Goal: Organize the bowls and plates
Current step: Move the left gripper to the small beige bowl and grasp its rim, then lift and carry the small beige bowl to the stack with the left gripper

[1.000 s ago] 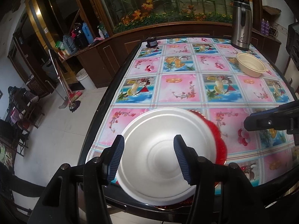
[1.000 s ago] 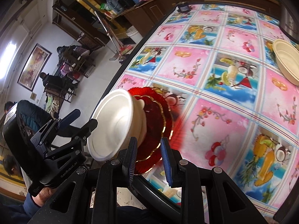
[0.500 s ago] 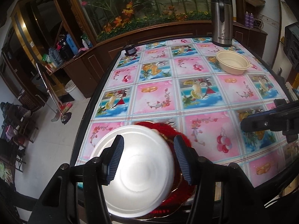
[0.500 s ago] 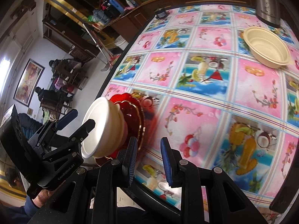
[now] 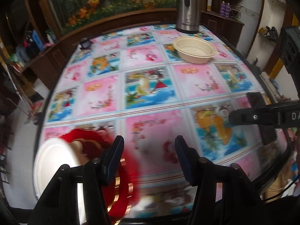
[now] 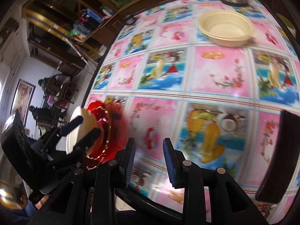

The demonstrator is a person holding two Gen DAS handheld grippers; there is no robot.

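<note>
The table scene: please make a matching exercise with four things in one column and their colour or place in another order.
Things:
1. bowl
2. scalloped plate
3. flask
4. right gripper

Descriptions:
A. red with gold rim
B. cream, standing alone on the far part of the table
C. open, nothing between its fingers
D. steel, just behind the cream bowl

Pairs: 1-B, 2-A, 3-D, 4-C

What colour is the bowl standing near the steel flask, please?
The bowl is cream, plain inside and out; the right wrist view shows it best.
</note>
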